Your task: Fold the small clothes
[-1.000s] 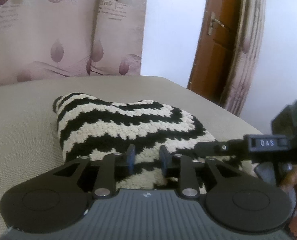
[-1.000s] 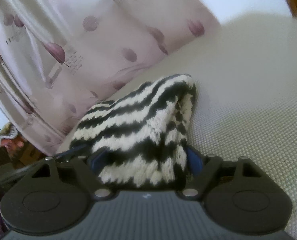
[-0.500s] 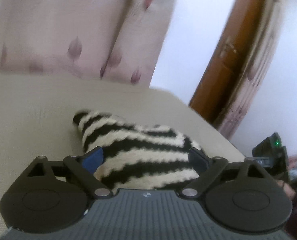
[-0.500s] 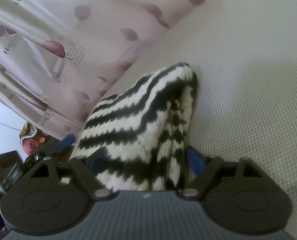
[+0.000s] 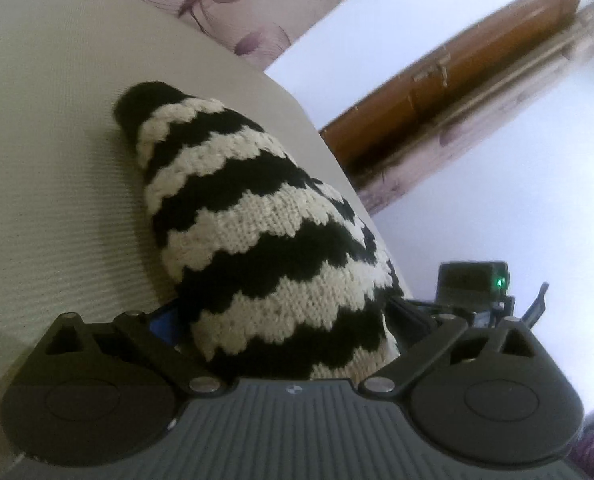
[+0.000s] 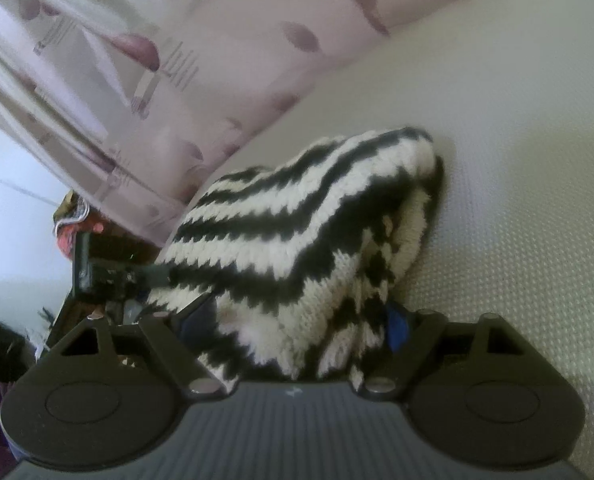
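A small black-and-cream zigzag knitted garment lies bunched on the beige woven surface. In the left wrist view my left gripper is open, its fingers spread wide on either side of the garment's near end. In the right wrist view the same garment is folded over in layers, and my right gripper is open with its fingers either side of the near end. The blue pads are partly hidden by the knit. Each gripper shows at the edge of the other's view.
Pink leaf-patterned curtains hang behind the surface. A brown wooden door and white wall are at the right in the left wrist view. The surface edge runs close beside the garment. Clutter lies beyond the far edge.
My left gripper opened from a narrow gap to wide open and has tilted and closed in on the garment. My right gripper stayed open and moved slightly closer over the garment.
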A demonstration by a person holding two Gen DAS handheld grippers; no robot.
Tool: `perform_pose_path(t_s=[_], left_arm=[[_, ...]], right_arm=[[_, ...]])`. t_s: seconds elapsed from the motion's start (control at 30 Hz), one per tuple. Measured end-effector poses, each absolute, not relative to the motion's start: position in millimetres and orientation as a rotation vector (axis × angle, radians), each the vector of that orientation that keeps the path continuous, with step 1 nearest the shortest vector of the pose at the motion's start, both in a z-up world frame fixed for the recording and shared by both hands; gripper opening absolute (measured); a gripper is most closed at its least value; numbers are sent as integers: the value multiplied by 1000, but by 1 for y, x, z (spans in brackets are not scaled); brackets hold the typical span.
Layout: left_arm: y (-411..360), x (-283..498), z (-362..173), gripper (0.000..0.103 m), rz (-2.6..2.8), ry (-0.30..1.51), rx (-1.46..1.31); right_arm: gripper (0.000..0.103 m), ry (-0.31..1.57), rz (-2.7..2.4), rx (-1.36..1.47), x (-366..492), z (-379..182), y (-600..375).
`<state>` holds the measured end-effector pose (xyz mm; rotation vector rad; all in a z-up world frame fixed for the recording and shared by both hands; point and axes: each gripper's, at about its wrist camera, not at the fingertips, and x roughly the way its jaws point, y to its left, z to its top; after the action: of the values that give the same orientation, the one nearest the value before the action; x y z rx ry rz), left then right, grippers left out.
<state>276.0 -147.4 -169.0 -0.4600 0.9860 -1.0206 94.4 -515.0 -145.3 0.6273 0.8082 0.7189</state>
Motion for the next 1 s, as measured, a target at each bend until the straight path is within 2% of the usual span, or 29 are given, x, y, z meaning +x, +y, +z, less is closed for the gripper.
perform_pose_path(t_s=[0.17,0.33,0.43,0.63,1.0], left_arm=[[-160,275,-169,96,-1010,969,-421],[-159,264,-167,73,-916,921,-383],[-161,253,-161,67,-862,884,-339],[-165,229,-139,60,-795,800,-244],[-129,185,-90,60,-696,693,-141]], right_arm=[[60,799,734,644,106,-153,-511],[50,762,702,661,101,-157,-505],[45,734,670,648,94,-156,-500],[40,663,594,667,72,-146,-492],[38,585,620,664,48,-111,-444]])
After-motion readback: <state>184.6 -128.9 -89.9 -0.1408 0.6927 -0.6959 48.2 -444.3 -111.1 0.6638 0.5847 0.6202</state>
